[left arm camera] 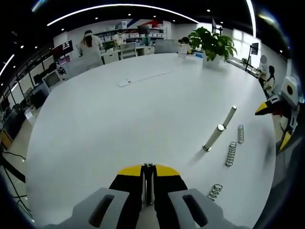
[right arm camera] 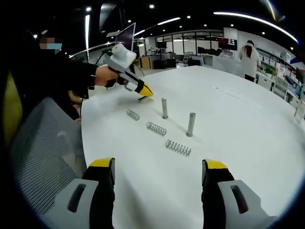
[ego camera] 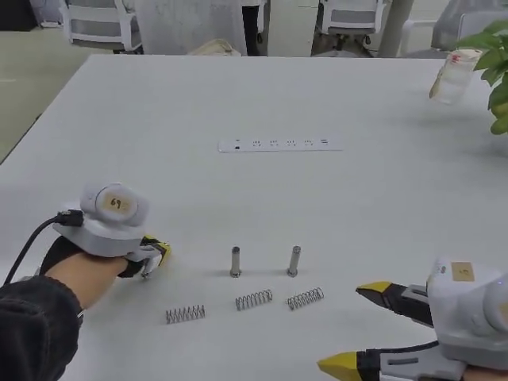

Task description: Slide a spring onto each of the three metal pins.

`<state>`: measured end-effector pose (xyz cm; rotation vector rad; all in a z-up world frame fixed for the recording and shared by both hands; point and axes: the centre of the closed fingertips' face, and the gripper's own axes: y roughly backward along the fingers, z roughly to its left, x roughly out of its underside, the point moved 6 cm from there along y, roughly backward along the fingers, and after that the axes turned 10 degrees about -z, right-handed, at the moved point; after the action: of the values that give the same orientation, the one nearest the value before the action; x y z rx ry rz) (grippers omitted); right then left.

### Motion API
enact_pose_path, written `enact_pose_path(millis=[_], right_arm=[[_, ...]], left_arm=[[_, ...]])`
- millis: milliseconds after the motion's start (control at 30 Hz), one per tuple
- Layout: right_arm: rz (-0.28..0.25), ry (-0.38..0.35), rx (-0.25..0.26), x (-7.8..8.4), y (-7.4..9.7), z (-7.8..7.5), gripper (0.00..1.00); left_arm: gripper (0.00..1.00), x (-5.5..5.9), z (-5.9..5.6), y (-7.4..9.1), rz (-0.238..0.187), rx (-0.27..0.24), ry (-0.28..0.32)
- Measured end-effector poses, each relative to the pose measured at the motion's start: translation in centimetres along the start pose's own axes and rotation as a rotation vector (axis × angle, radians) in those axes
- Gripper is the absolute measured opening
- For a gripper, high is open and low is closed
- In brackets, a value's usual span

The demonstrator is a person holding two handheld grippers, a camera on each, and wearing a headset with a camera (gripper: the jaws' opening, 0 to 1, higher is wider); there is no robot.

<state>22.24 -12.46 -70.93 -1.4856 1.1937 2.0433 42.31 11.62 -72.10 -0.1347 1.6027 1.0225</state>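
Two metal pins stand upright on the white table, one on the left [ego camera: 235, 261] [left arm camera: 213, 137] [right arm camera: 164, 108] and one on the right [ego camera: 294, 260] [left arm camera: 230, 116] [right arm camera: 191, 124]. Three springs lie flat in a row in front of them: left spring [ego camera: 185, 314] [right arm camera: 133, 114], middle spring [ego camera: 254, 299] [right arm camera: 156, 128], right spring [ego camera: 305, 298] [right arm camera: 178, 147]. My left gripper [ego camera: 152, 258] [left arm camera: 148, 183] [right arm camera: 145, 90] is shut, its tips down at the table to the left of the pins. My right gripper [ego camera: 353, 327] [right arm camera: 158, 164] [left arm camera: 274, 125] is wide open to the right of the springs, holding nothing.
A white power strip [ego camera: 280, 144] lies flat in the middle of the table, beyond the pins. At the far right stand a green plant [ego camera: 496, 71] and a clear container [ego camera: 454, 75]. Office chairs [ego camera: 95, 24] line the far edge. A black cable [ego camera: 32, 242] trails from my left gripper.
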Motion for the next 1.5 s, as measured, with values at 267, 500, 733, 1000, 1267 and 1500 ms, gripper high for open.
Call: enact_pose_path(millis=[267, 500, 733, 1000, 1267, 1500], right_arm=[[0.001, 0.007, -0.006, -0.1, 0.0, 0.1, 0.73], [-0.001, 0.012, -0.008, -0.2, 0.0, 0.2, 0.73], [-0.002, 0.016, -0.009, -0.3, 0.0, 0.3, 0.73], [0.002, 0.020, -0.011, -0.3, -0.1, 0.5, 0.73], [0.007, 0.024, -0.011, -0.3, -0.2, 0.5, 0.73], [0.008, 0.028, -0.009, -0.3, -0.2, 0.5, 0.72]], left_arm=[[0.00, -0.1, 0.1, 0.9, -0.021, 0.000, -0.001], [0.00, -0.1, -0.1, 1.5, -0.032, 0.008, 0.009], [0.00, -0.1, -0.3, 2.0, -0.048, 0.015, 0.019], [0.00, -0.2, -0.4, 2.3, -0.060, 0.020, 0.029], [0.00, -0.4, -0.8, 2.4, -0.081, 0.034, 0.033], [0.00, -0.2, -1.3, 2.8, -0.084, 0.041, 0.041]])
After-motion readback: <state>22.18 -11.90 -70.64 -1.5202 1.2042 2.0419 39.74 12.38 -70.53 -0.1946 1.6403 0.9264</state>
